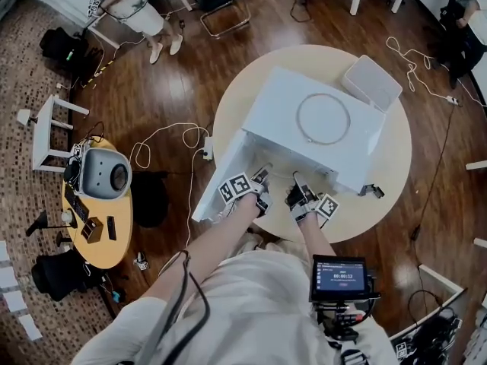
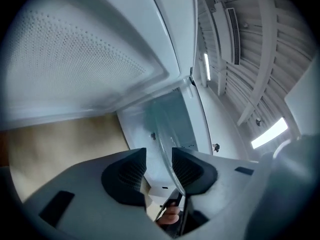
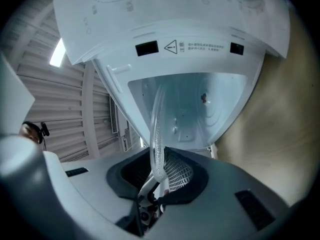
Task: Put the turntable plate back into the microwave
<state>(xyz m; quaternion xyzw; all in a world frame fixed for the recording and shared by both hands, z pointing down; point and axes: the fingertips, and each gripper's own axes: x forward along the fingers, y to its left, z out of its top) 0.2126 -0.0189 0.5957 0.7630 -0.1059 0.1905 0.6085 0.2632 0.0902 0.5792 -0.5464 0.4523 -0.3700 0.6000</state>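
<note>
The white microwave [image 1: 266, 109] stands on a round table [image 1: 392, 166], its door [image 1: 215, 182] swung open toward the left. Both grippers are at its open front. The clear glass turntable plate [image 3: 158, 121] stands on edge, reaching into the cavity [image 3: 200, 106]. My right gripper [image 3: 159, 159] is shut on the plate's rim. In the left gripper view the plate [image 2: 167, 131] lies against one pad, with a gap to the other, so my left gripper [image 2: 159, 156] is open around it. In the head view the left gripper [image 1: 261, 179] and right gripper [image 1: 298, 190] hide the plate.
A thin ring [image 1: 323, 119] lies on top of the microwave. A white lidded box [image 1: 371, 82] sits at the table's far edge. To the left stand a small side table with a round appliance [image 1: 103, 173] and a white stool [image 1: 46, 131]. Cables trail over the wooden floor.
</note>
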